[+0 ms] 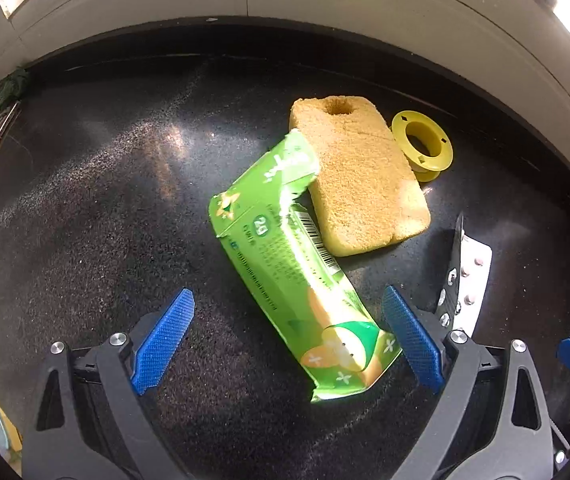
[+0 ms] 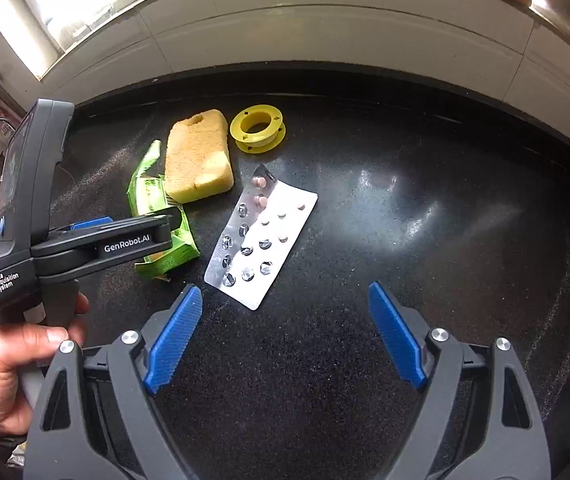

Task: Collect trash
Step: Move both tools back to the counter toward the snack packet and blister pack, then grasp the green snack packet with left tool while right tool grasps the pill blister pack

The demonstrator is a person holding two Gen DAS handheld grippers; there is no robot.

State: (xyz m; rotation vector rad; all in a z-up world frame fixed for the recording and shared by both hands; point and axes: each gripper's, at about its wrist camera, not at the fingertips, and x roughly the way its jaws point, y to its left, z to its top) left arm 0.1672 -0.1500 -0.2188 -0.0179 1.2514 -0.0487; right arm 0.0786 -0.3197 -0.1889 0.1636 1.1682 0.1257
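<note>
The left tool (image 1: 287, 340) stood spread around the near end of the green carton (image 1: 285, 256), which lay on the black worktop (image 1: 85, 220) against the yellow sponge (image 1: 361, 176). The right tool (image 2: 285, 332) gaped empty, near the blister pack (image 2: 261, 236) beside the sponge.
</note>
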